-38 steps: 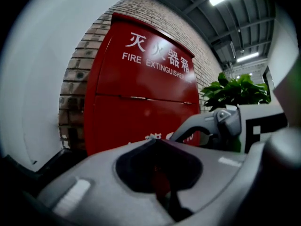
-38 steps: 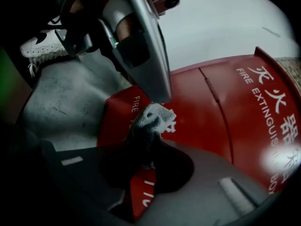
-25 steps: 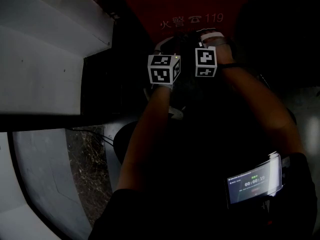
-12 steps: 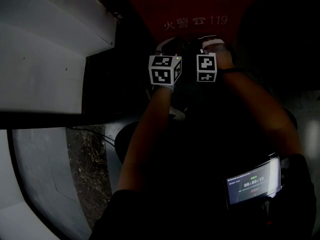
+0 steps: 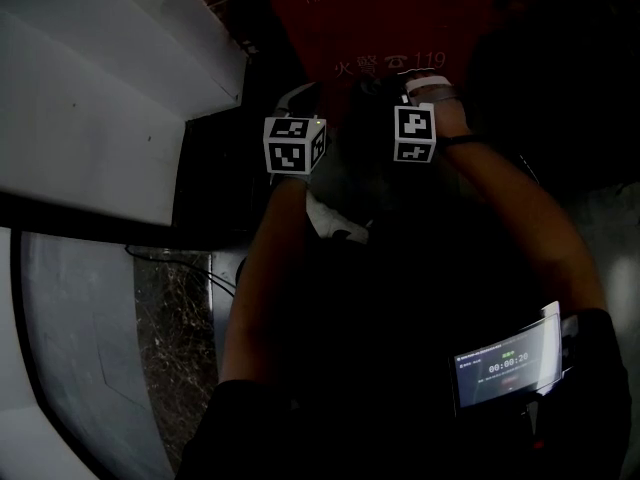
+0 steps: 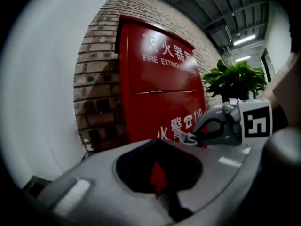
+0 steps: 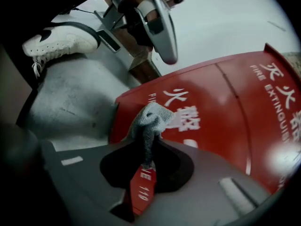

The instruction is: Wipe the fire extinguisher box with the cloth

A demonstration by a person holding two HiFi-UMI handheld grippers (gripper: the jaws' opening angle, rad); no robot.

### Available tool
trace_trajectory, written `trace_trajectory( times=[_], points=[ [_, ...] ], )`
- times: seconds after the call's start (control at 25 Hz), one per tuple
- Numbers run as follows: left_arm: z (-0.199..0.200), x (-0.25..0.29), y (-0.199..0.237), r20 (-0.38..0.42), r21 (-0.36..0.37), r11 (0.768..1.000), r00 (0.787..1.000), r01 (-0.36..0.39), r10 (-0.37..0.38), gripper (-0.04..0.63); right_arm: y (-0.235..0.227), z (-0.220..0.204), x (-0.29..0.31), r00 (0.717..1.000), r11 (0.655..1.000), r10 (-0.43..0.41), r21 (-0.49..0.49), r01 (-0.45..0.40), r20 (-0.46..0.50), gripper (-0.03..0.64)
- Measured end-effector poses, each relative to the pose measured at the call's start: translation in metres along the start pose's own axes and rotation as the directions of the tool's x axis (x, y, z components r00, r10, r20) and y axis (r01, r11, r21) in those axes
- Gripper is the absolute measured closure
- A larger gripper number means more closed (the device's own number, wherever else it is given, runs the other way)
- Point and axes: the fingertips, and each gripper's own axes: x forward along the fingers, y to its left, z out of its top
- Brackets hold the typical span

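Observation:
The red fire extinguisher box (image 5: 400, 18) with white lettering stands straight ahead, and fills much of the left gripper view (image 6: 160, 88) and the right gripper view (image 7: 225, 107). My right gripper (image 7: 148, 147) is shut on a grey cloth (image 7: 149, 124), which bunches out in front of the jaws against the box's lower front. In the head view that gripper (image 5: 420, 83) is close to the box near the "119" print. My left gripper (image 6: 157, 145) is shut with nothing in it and sits to the left of the right one (image 5: 300, 98), apart from the box.
A white wall (image 5: 90, 118) rises at the left, with a strip of brick wall (image 6: 99, 93) beside the box. A potted plant (image 6: 235, 81) stands to the box's right. A white shoe (image 7: 61, 39) rests on the grey floor (image 7: 75, 98). A lit screen (image 5: 505, 363) is strapped on the right forearm.
My left gripper has moved left, away from the right gripper. The right gripper has stayed at the box's lower front. The head view has tilted up and shows more of the box's lettering.

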Motion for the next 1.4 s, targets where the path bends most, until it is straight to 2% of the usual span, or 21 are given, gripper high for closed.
trace_trajectory(
  times=[0.24,0.4,0.52,0.76,1.04,1.16,1.28,1.4],
  points=[
    [0.025,-0.041,0.045,-0.011,0.074,0.994,0.996,-0.083,0.084,0.592,-0.042,0.005,-0.024,0.998,0.998,-0.062,-0.029,0.062,-0.012,0.563],
    [0.058,-0.073,0.078,0.011,0.051,0.986,0.987,-0.162,0.161,0.592,-0.079,0.003,-0.047,0.993,0.993,-0.115,-0.016,0.115,-0.021,0.562],
    [0.089,-0.092,0.092,0.028,0.074,0.977,0.980,-0.201,0.199,0.592,-0.114,0.001,-0.068,0.985,0.986,-0.167,0.001,0.167,-0.031,0.562],
    [0.126,-0.124,0.106,0.034,0.079,0.967,0.970,-0.241,0.239,0.592,-0.158,-0.003,-0.110,0.971,0.972,-0.236,-0.021,0.235,-0.043,0.562],
    [0.180,-0.171,0.128,0.029,0.139,0.949,0.959,-0.283,0.282,0.592,-0.200,-0.013,-0.146,0.953,0.955,-0.297,-0.035,0.295,-0.065,0.563],
    [0.214,-0.179,0.111,0.079,0.132,0.955,0.964,-0.264,0.255,0.592,-0.222,-0.020,-0.156,0.941,0.944,-0.330,-0.043,0.327,-0.073,0.562],
    [0.235,-0.164,0.072,0.134,0.084,0.979,0.975,-0.187,0.175,0.592,-0.243,-0.023,-0.167,0.939,0.942,-0.336,-0.031,0.334,-0.079,0.562],
    [0.243,-0.135,0.027,0.157,0.061,0.993,0.984,-0.099,0.089,0.592,-0.266,-0.031,-0.183,0.923,0.928,-0.374,-0.038,0.372,-0.096,0.563]
  ],
)
